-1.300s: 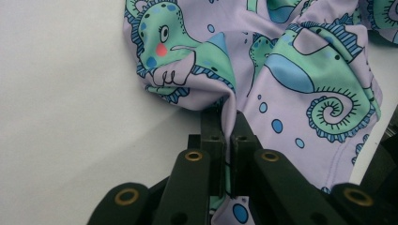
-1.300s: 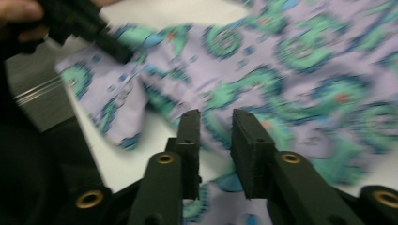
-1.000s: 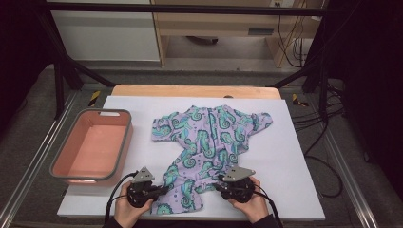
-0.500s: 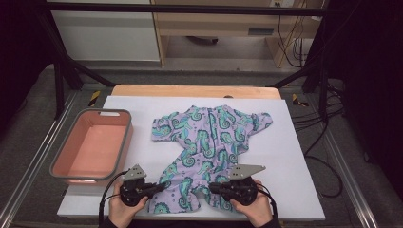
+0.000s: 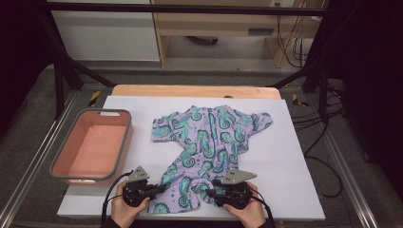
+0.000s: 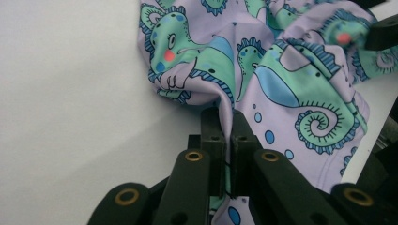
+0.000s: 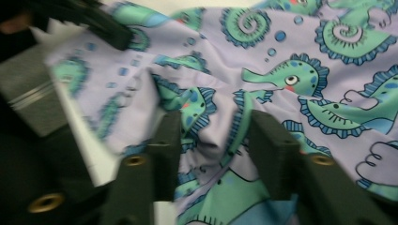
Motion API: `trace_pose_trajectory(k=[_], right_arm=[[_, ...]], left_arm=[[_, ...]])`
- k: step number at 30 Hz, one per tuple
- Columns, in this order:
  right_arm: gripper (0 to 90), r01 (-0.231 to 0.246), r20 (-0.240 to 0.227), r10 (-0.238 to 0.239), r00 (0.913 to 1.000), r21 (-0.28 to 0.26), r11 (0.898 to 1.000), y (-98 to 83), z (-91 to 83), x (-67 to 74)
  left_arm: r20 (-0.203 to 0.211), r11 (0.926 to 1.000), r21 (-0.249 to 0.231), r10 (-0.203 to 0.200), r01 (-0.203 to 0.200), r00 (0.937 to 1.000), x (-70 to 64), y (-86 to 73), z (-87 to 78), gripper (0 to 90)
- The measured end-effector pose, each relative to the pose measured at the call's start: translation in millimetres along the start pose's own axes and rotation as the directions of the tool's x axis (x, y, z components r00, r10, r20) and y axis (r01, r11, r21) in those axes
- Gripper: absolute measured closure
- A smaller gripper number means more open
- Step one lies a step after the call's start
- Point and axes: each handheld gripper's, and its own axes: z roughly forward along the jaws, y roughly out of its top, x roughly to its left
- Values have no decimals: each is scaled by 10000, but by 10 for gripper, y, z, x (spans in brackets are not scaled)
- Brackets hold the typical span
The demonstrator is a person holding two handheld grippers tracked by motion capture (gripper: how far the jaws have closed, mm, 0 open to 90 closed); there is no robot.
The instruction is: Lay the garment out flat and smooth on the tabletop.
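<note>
A lilac baby romper [image 5: 209,137] printed with green seahorses lies flat on the white sheet [image 5: 294,161], its legs toward me. My left gripper [image 5: 159,189] is at the left leg's hem. In the left gripper view its jaws [image 6: 225,117] are shut on a pinched fold of the romper [image 6: 281,79]. My right gripper [image 5: 211,194] is at the right leg. Its jaws [image 7: 213,126] have just been opening and stand apart, with rumpled romper fabric [image 7: 305,70] loose between them, not pressed by the pads.
A pink bin with a grey rim [image 5: 126,137] stands on the left of the table. The wooden table edge [image 5: 190,90] shows beyond the sheet. Cables [image 5: 309,118] lie on the floor at the right. A hand holds each gripper at the near edge.
Both grippers drew the romper's legs a little wider and toward me. Since then the right gripper has shifted slightly left, while the left one has stayed put.
</note>
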Motion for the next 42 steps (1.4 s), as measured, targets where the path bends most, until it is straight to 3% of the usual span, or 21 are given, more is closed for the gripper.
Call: trace_pose_trajectory(k=[1, 2, 3, 6, 7, 8, 10, 13, 14, 15, 18, 19, 20, 21, 23, 29, 30, 35, 36, 39, 42], right_arm=[[539, 126, 30, -126, 9999, 82, 9999, 1, 55, -7], [623, 158, -9, -158, 9999, 142, 9998, 5, 99, -14], [772, 352, -257, -345, 9991, 251, 9991, 24, 115, -37], [820, 315, -677, -284, 9973, 443, 9985, 63, 29, -42], [824, 386, -938, -331, 9950, 570, 9976, 96, -59, -35], [826, 321, -1419, -236, 9896, 576, 9978, 171, -277, -13], [819, 286, -1933, -126, 9811, 800, 9964, 215, -416, -3], [755, 179, -1874, 4, 9823, 960, 9952, 208, -375, 14], [608, 92, -1523, 38, 9883, 846, 9964, 153, -221, 16], [557, 176, -1378, -73, 9904, 735, 9971, 119, -147, 6], [504, 259, -1038, -194, 9944, 609, 9978, 88, -114, -24], [495, 179, -889, -153, 9959, 281, 9994, 88, -159, -54], [486, -262, -685, 226, 9974, -514, 9983, 79, -304, -143], [482, -448, -378, 421, 9984, -733, 9963, 55, -377, -188], [464, -598, 368, 624, 9974, -680, 9959, -40, -486, -270], [451, -1153, 1110, 1177, 9868, -273, 9930, -363, -566, -423], [457, -1366, 1140, 1377, 9839, -179, 9905, -428, -526, -460], [508, -1287, 953, 1266, 9874, 167, 9915, -477, -392, -459], [637, -1163, 893, 1142, 9894, 188, 9930, -464, -371, -428], [862, -868, 310, 853, 9959, 500, 9950, -439, -359, -366], [888, -1039, -36, 1043, 9945, 666, 9924, -407, -409, -337]], left_arm=[[76, 10000, 54, -30, 30, 10000, -1, 2, 0, 865], [103, 10000, 55, -52, 52, 9999, -2, 3, -4, 865], [231, 9999, 0, -127, 127, 9997, -6, 13, -35, 866], [371, 9997, -126, -185, 190, 9991, -2, 34, -91, 868], [419, 9996, -179, -225, 232, 9989, -2, 45, -125, 869], [517, 9993, -218, -301, 313, 9982, -2, 54, -157, 869], [810, 9984, -52, -558, 565, 9951, -5, 59, -209, 868], [588, 9989, 107, -461, 455, 9972, -17, 40, -190, 866], [438, 9988, 152, -476, 470, 9979, -13, 27, -170, 785], [223, 9985, 146, -531, 528, 9983, 12, 6, -133, 739], [16, 9984, 41, -556, 556, 9985, 36, -10, -115, 680], [-16, 9982, 21, -592, 592, 9982, 43, -15, -114, 652], [-98, 9985, -44, -554, 554, 9984, 41, -14, -118, 626], [-112, 9986, -113, -515, 514, 9986, 32, -13, -119, 617], [-104, 9987, -128, -486, 484, 9988, 24, -11, -116, 598], [-123, 9988, 94, -485, 486, 9987, -1, -62, -80, 600], [-214, 9993, 10, -367, 367, 9991, -17, -83, -60, 631], [-135, 9997, 154, -180, 182, 9997, -64, -87, -44, 731], [-27, 9995, 300, -125, 125, 9999, -98, -88, -37, 823], [109, 9993, 360, -60, 56, 9999, -123, -85, -44, 869], [533, 9989, 391, -289, 268, 9982, -137, -82, -96, 871]])
